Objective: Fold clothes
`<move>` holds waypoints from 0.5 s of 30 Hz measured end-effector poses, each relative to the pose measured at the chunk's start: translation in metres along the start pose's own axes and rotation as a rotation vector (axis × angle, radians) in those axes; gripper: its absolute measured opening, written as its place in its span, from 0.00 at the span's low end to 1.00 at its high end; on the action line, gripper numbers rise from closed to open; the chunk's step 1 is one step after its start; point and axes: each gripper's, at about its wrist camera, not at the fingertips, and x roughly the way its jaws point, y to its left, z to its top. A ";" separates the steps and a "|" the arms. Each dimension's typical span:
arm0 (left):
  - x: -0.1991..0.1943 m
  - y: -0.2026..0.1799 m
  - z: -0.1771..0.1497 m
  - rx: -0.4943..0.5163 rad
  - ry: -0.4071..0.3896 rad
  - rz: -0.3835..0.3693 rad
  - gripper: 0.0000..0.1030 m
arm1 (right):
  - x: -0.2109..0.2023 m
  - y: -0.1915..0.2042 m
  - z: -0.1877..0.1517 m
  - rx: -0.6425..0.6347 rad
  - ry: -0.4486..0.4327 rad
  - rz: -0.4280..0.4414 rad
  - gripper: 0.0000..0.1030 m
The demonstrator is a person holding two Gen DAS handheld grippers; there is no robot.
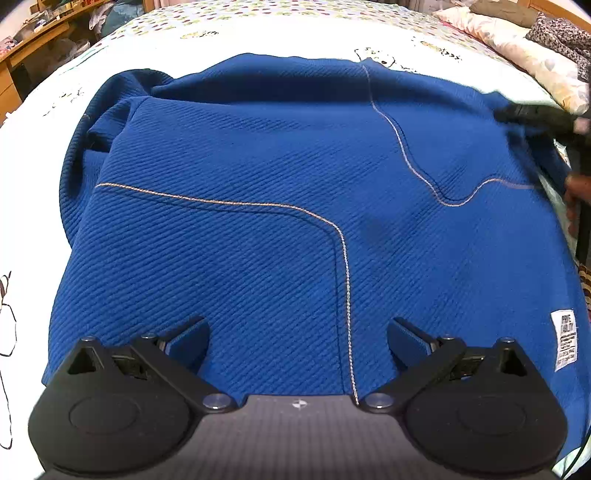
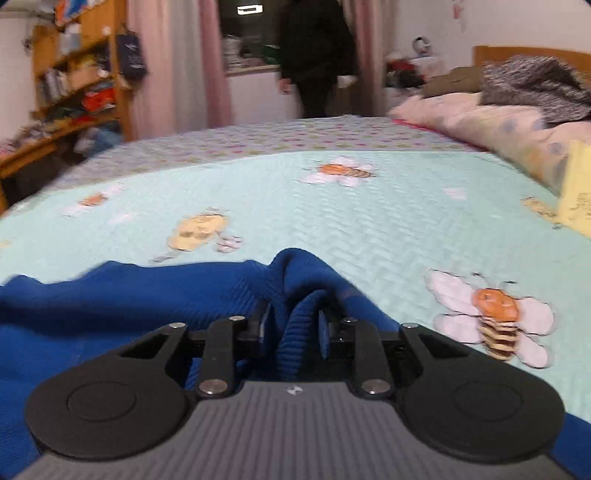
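Blue sweater is spread across the bed, filling mid-frame. Left gripper is held wide open above it; a bunched fold is pinched by the right gripper. Fabric is best drawn evenly, edges aligned.

Even indoor light is illuminating both views, and the bedspread is glaring white in the left wrist view. Fisheye distortion is curving the edges, while motion blur is softening the right wrist view's shelves.
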 end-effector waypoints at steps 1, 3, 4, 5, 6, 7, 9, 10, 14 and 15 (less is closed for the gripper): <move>-0.001 0.000 -0.001 0.006 -0.001 0.001 0.99 | 0.003 -0.002 -0.002 -0.007 0.006 -0.026 0.40; -0.002 0.002 -0.003 0.018 -0.005 -0.004 0.99 | 0.005 -0.007 -0.006 0.002 0.026 -0.043 0.49; -0.003 0.004 -0.004 0.020 -0.010 -0.010 0.99 | 0.000 -0.011 -0.006 0.041 0.034 -0.007 0.52; -0.005 0.006 -0.005 0.014 -0.017 -0.020 0.99 | -0.007 -0.018 -0.005 0.094 0.045 0.039 0.58; -0.007 0.008 -0.005 0.008 -0.024 -0.031 0.99 | -0.014 -0.025 -0.005 0.153 0.056 0.080 0.61; -0.010 0.010 -0.006 0.002 -0.032 -0.041 0.99 | -0.022 -0.032 -0.006 0.214 0.060 0.105 0.62; -0.015 0.013 -0.006 -0.010 -0.046 -0.062 0.99 | -0.039 -0.047 -0.012 0.334 0.054 0.132 0.63; -0.017 0.015 -0.007 -0.016 -0.053 -0.072 0.99 | -0.047 -0.052 -0.014 0.380 0.039 0.142 0.63; -0.037 0.024 0.000 -0.047 -0.123 -0.148 0.95 | -0.069 -0.043 -0.011 0.392 -0.053 0.278 0.63; -0.041 0.024 0.007 -0.040 -0.145 -0.129 0.95 | -0.067 -0.034 -0.006 0.376 -0.062 0.336 0.63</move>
